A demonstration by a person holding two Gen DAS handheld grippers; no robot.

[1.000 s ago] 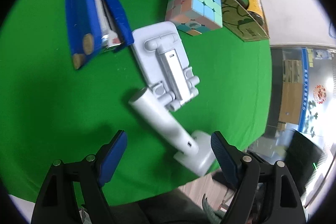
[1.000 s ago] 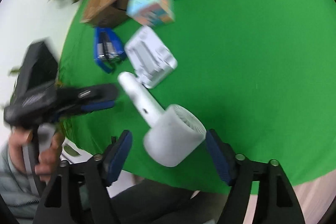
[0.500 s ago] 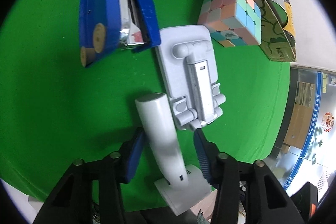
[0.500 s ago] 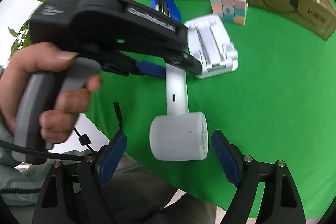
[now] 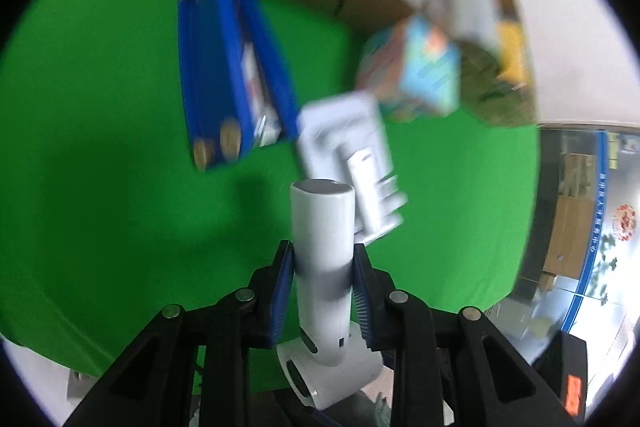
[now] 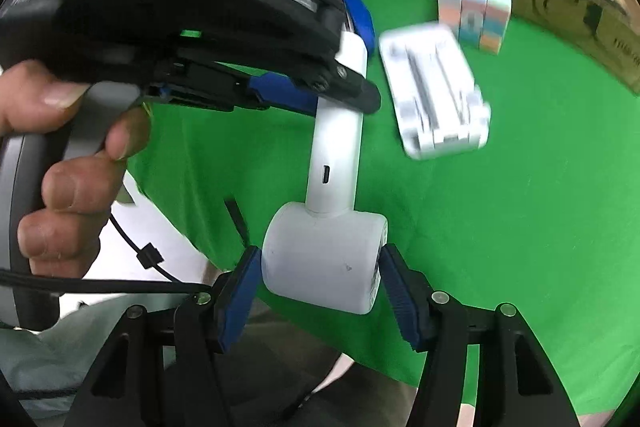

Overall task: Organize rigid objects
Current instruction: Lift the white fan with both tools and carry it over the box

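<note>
Cube (image 5: 416, 67) blurred (colours smeared)

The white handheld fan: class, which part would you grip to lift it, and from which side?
Grip the white handheld fan by its straight handle, coming from above with a finger on each long side; it is narrow and even. The left gripper is clamped there, its fingers just closed. The drum-shaped head is wider, nearly filling the right gripper.
</note>
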